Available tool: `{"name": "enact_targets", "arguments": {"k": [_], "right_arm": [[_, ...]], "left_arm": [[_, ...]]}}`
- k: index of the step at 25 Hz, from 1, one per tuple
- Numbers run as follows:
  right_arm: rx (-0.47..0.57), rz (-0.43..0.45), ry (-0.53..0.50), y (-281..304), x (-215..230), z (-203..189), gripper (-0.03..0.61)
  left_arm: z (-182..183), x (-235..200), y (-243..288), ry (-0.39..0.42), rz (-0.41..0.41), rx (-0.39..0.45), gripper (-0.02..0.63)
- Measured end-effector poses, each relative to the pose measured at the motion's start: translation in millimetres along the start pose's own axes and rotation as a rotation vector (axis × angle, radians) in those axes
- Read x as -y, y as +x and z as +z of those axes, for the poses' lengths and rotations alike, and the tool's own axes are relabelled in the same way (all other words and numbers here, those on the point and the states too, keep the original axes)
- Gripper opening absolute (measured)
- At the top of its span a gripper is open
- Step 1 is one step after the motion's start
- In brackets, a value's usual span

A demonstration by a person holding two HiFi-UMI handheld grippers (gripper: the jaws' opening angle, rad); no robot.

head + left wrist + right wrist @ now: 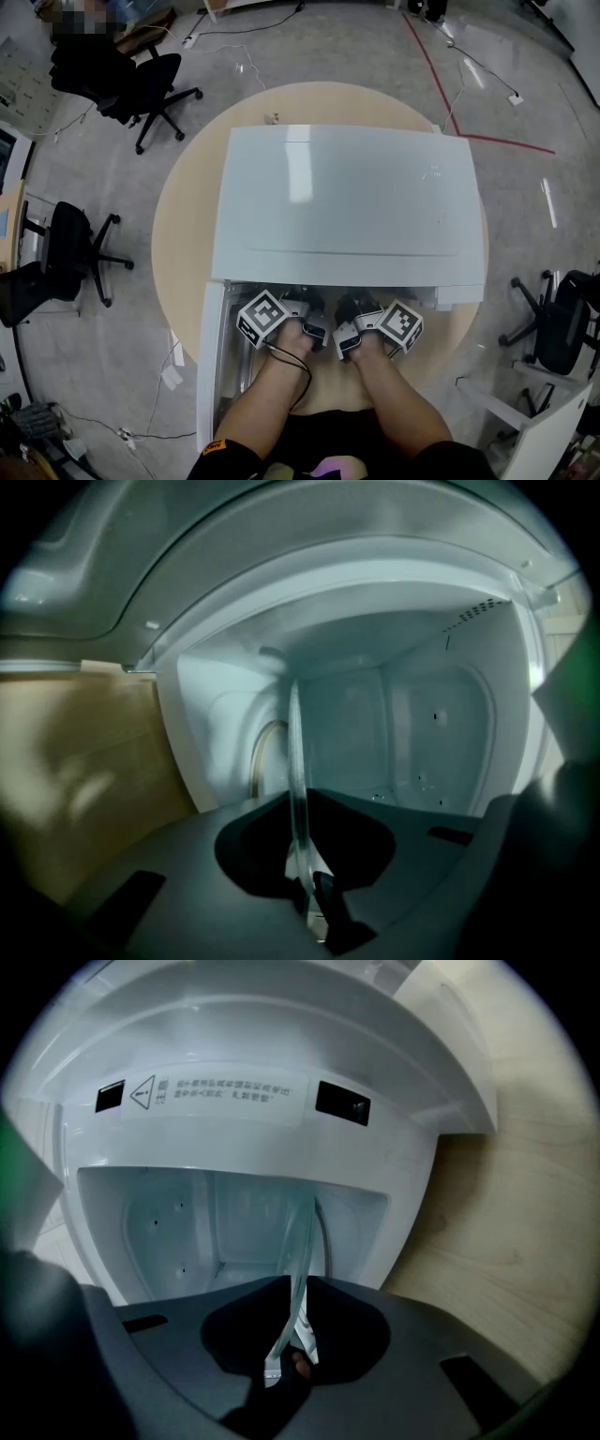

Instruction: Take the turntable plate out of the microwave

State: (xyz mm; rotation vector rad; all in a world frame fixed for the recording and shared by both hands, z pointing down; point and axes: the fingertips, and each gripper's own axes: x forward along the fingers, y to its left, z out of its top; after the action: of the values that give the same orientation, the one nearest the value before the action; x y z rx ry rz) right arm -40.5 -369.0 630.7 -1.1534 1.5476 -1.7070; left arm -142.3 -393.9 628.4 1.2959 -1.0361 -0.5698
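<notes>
The white microwave (347, 202) stands on a round wooden table (183, 225), seen from above, its door (210, 361) swung open at the left. Both grippers reach into its front opening side by side. The glass turntable plate (296, 761) shows edge-on in the left gripper view, running into the cavity, and my left gripper (306, 892) has its jaws closed on the rim. In the right gripper view the same plate (302, 1251) stands edge-on between the jaws of my right gripper (286, 1358), which pinch its rim. From the head view the plate is hidden under the microwave's top.
Office chairs stand on the floor around the table: one at the back left (141, 80), one at the left (70, 248), one at the right (562, 319). Cables lie on the floor. A warning label (216, 1091) sits above the cavity opening.
</notes>
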Motion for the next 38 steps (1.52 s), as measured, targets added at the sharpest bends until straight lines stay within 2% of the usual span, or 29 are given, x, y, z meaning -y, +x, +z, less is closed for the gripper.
{"name": "enact_targets", "arguments": {"k": [2,5,8,15,22,26,29,31,35,38], "right_arm": [[0.004,-0.020,0.000,1.5,4.1,0.5,0.043],[0.009,0.006,-0.025,7.5,-0.7,1.9,0.044],[0.008,-0.009,-0.027,10.8,2.1,0.4,0.046],[-0.033,0.008,-0.032,24.2,0.6,-3.4,0.049],[-0.021,0.134,-0.014,27.7,-15.3,-0.9,0.049],[-0.015,0.107,0.004,22.2,-11.1,-1.4,0.049],[-0.011,0.154,0.009,18.0,-21.9,-2.7,0.048],[-0.007,0.138,0.008,10.4,-21.2,-4.1,0.048],[-0.004,0.186,0.001,-5.9,-38.4,-9.6,0.048],[-0.004,0.173,0.002,-19.8,-39.2,-15.2,0.048]], "left_arm": [[1.4,1.3,-1.1,-0.003,0.005,0.005,0.074],[1.7,0.2,-5.3,-0.020,0.010,0.010,0.074],[0.7,-0.2,-9.7,-0.029,0.009,0.005,0.074],[-10.3,4.3,-13.1,-0.014,-0.007,-0.049,0.071],[-11.8,8.0,-14.8,-0.008,-0.026,-0.050,0.072],[-14.0,10.1,-16.6,-0.002,-0.032,-0.052,0.072],[-17.8,11.9,-20.8,0.003,-0.042,-0.062,0.072],[-21.8,14.9,-26.2,0.003,-0.053,-0.066,0.072],[-31.0,24.3,-43.1,0.002,-0.077,-0.063,0.074],[-36.9,31.5,-56.4,0.005,-0.092,-0.062,0.074]]}}
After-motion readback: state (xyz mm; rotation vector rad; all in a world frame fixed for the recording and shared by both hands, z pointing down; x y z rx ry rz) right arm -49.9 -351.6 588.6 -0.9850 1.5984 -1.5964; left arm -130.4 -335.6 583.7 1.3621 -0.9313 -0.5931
